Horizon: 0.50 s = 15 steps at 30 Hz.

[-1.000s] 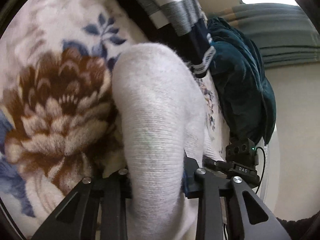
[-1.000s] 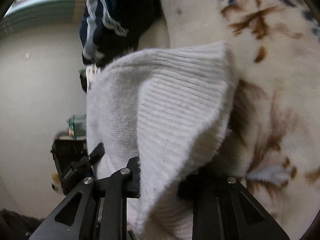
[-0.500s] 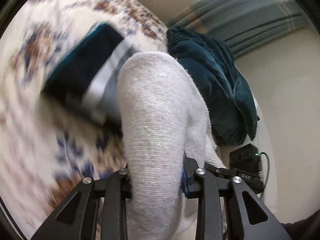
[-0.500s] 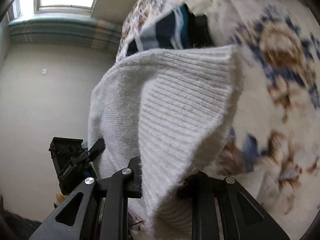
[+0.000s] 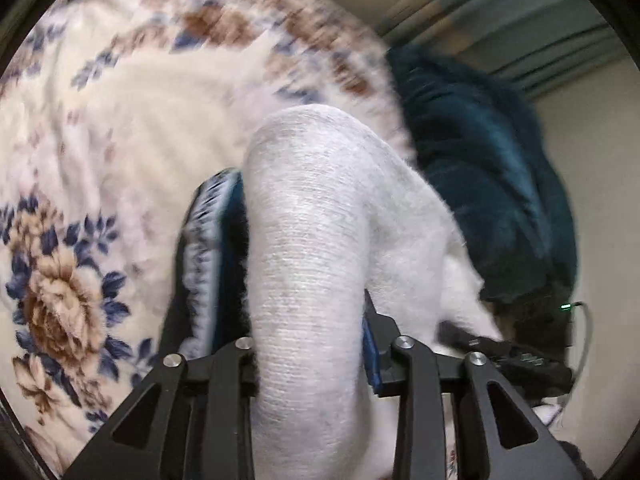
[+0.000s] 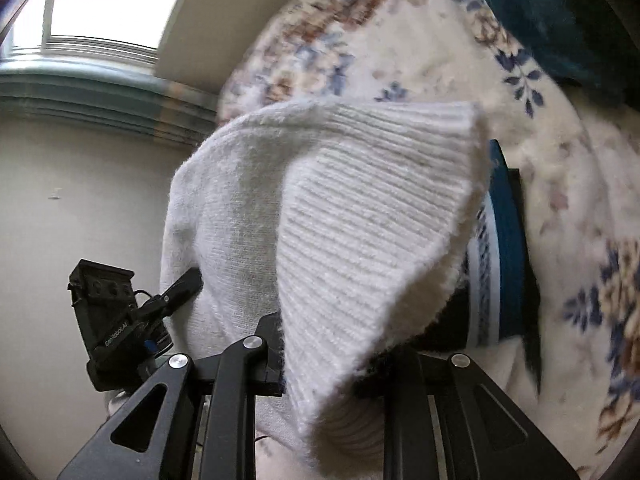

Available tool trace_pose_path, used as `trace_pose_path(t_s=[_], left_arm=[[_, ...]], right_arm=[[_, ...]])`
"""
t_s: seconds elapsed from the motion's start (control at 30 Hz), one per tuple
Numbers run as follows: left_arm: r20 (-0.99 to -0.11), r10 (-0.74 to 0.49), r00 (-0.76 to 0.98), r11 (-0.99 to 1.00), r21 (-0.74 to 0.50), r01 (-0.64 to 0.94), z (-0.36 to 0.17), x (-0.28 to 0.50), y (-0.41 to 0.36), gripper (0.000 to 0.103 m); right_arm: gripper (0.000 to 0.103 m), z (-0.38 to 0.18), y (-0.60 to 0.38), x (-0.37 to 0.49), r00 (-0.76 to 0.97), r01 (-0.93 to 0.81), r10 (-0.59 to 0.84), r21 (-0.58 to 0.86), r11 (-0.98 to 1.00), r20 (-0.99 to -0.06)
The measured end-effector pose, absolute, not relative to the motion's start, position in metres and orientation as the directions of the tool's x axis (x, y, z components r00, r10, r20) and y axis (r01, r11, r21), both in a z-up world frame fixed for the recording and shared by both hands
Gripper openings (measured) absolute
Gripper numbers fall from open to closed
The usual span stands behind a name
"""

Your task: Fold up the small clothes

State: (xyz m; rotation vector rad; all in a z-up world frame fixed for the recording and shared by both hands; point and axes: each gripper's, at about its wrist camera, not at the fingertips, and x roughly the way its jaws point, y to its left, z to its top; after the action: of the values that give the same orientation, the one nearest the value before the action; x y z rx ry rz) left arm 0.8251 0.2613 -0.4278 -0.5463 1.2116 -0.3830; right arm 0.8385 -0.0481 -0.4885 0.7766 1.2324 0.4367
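Observation:
A white knit sock hangs between my two grippers above the floral blanket. My left gripper is shut on its smooth foot end. My right gripper is shut on its ribbed cuff end, which fans out in front of the camera. A folded navy and white striped garment lies on the blanket just behind the sock; it also shows in the right wrist view. The left gripper shows in the right wrist view, holding the sock's far end.
The cream blanket with brown and blue flowers covers the surface. A dark teal garment is heaped at its edge, also in the right wrist view. A plain wall, window and curtain lie beyond.
Both grippers have swung with the sock across the blanket. The striped garment has gone from above the sock to low beside it. The grip on the sock is unchanged.

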Motion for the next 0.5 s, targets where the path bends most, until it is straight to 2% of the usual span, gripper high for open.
trace_pose_path(t_s=[0.03,0.1,0.13,0.17,0.23,0.3,0.33,0.37,0.4,0.43,0.5], left_arm=[[-0.775,-0.552,0.307,0.812,-0.583,-0.013,-0.436,0.827,0.264,0.034],[-0.786,-0.536,0.309,0.822,-0.569,-0.022,-0.435,0.826,0.267,0.044],[-0.791,-0.528,0.309,0.827,-0.561,-0.023,-0.431,0.824,0.268,0.044],[-0.801,-0.507,0.318,0.842,-0.539,-0.017,-0.425,0.82,0.268,0.044],[-0.838,-0.414,0.356,0.898,-0.439,0.012,-0.409,0.811,0.266,0.056],[-0.876,-0.281,0.392,0.956,-0.29,0.038,-0.396,0.799,0.258,0.083],[-0.88,-0.223,0.419,0.974,-0.223,0.048,-0.387,0.788,0.253,0.087],[-0.882,-0.186,0.432,0.982,-0.185,0.046,-0.384,0.785,0.252,0.093],[-0.882,-0.153,0.446,0.988,-0.153,0.035,-0.378,0.776,0.25,0.095],[-0.878,-0.131,0.46,0.991,-0.135,0.024,-0.375,0.768,0.251,0.095],[-0.872,-0.067,0.486,0.997,-0.077,-0.001,-0.364,0.748,0.246,0.096]], right_arm=[[0.024,-0.494,-0.046,0.847,0.282,0.118,0.669,0.717,0.687,-0.687],[0.033,-0.506,-0.047,0.859,0.245,0.146,0.65,0.69,0.709,-0.719],[0.037,-0.51,-0.049,0.863,0.236,0.166,0.639,0.679,0.715,-0.732],[0.046,-0.509,-0.054,0.865,0.242,0.186,0.621,0.664,0.725,-0.746],[0.052,-0.501,-0.061,0.865,0.269,0.194,0.542,0.595,0.78,-0.797],[0.065,-0.486,-0.064,0.861,0.288,0.19,0.403,0.464,0.865,-0.869],[0.067,-0.476,-0.065,0.852,0.302,0.18,0.354,0.417,0.891,-0.885],[0.079,-0.466,-0.063,0.844,0.32,0.171,0.269,0.335,0.927,-0.908],[0.096,-0.459,-0.062,0.835,0.324,0.171,0.208,0.273,0.947,-0.923],[0.101,-0.453,-0.059,0.826,0.331,0.169,0.14,0.204,0.964,-0.933],[0.103,-0.44,-0.054,0.808,0.348,0.176,0.05,0.118,0.977,-0.936]])
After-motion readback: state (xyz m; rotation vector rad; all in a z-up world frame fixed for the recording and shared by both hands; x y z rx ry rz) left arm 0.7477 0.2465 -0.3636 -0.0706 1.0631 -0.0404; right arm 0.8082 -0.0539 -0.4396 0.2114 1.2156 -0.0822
